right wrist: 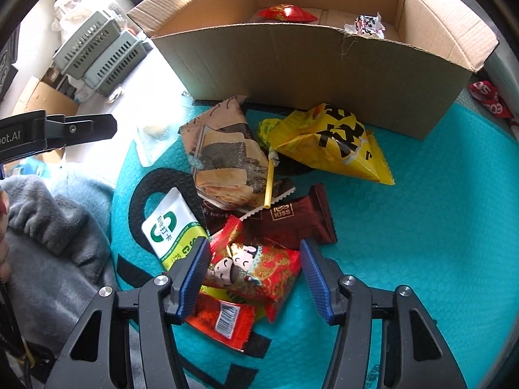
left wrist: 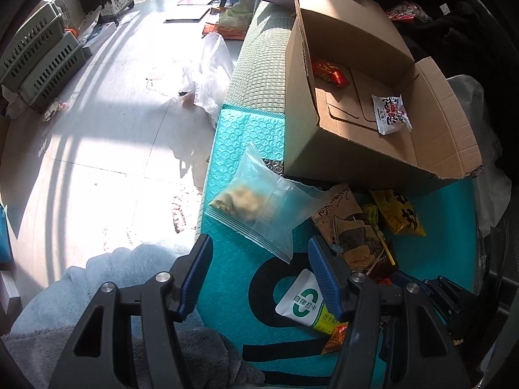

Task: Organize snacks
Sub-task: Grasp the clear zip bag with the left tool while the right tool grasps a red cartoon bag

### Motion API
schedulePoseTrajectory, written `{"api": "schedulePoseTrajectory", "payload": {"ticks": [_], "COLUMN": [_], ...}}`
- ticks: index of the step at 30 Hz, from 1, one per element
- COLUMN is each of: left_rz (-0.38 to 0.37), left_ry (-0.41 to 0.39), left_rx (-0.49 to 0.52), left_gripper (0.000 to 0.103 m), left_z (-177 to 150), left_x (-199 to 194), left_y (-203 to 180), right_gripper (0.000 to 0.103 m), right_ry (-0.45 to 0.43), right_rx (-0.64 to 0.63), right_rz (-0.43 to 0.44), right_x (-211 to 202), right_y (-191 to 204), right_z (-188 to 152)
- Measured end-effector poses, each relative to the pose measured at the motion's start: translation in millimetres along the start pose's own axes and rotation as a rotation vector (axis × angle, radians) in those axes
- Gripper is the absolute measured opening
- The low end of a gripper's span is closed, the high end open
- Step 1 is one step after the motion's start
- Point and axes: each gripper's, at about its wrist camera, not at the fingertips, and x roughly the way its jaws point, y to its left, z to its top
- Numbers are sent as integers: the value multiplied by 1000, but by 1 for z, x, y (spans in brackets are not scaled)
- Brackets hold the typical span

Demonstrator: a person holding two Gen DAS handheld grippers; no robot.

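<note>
1. Between the spread fingers of the right claw [right wrist: 251,274] lies a red snack packet with a cartoon face [right wrist: 256,270]; the blue pads flank it, and I cannot tell whether the left pad touches it.
2. Just beside that packet, the pile on the teal mat [right wrist: 421,227] holds a brown KISS bar [right wrist: 292,223], an orange packet with a barcode [right wrist: 223,321], a white-and-green sachet [right wrist: 170,223], a seaweed-roll pack [right wrist: 220,162] and a yellow bag [right wrist: 334,146] (a yellow stick lies across the middle).
3. Behind the pile stands an open cardboard box [right wrist: 308,74], with a red packet [right wrist: 287,13] and a white one [right wrist: 368,26] inside.
4. Left claw [left wrist: 259,272] is spread wide and holds nothing, hovering just short of a clear zip bag of pale pieces [left wrist: 256,204] at the mat's edge.
5. Grey fleece [right wrist: 48,243] lies left of the mat, and green crates [left wrist: 39,55] sit well apart on the sunlit floor.
</note>
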Motion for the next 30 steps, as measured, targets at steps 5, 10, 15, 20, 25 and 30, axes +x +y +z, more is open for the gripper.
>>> {"api": "schedulePoseTrajectory", "payload": {"ticks": [5, 10, 15, 20, 25, 30], "left_rz": [6, 34, 28, 61, 79, 108], "left_ry": [-11, -34, -35, -42, -14, -8], "left_rx": [-38, -133, -242, -288, -311, -279], "left_gripper": [60, 60, 60, 60, 60, 60], "left_z": [8, 19, 28, 32, 31, 27], "left_x": [3, 6, 23, 39, 55, 60], "left_y": [-2, 1, 3, 5, 9, 5], "right_gripper": [53, 53, 53, 53, 53, 53], "right_ry": [-4, -11, -13, -32, -48, -64], "right_rx": [39, 78, 98, 109, 132, 128], "right_rz": [-6, 4, 22, 37, 36, 24], "right_x": [-6, -13, -15, -21, -24, -29], "right_y": [-13, -26, -31, -32, -31, -30], "right_z": [1, 4, 8, 10, 11, 10]}}
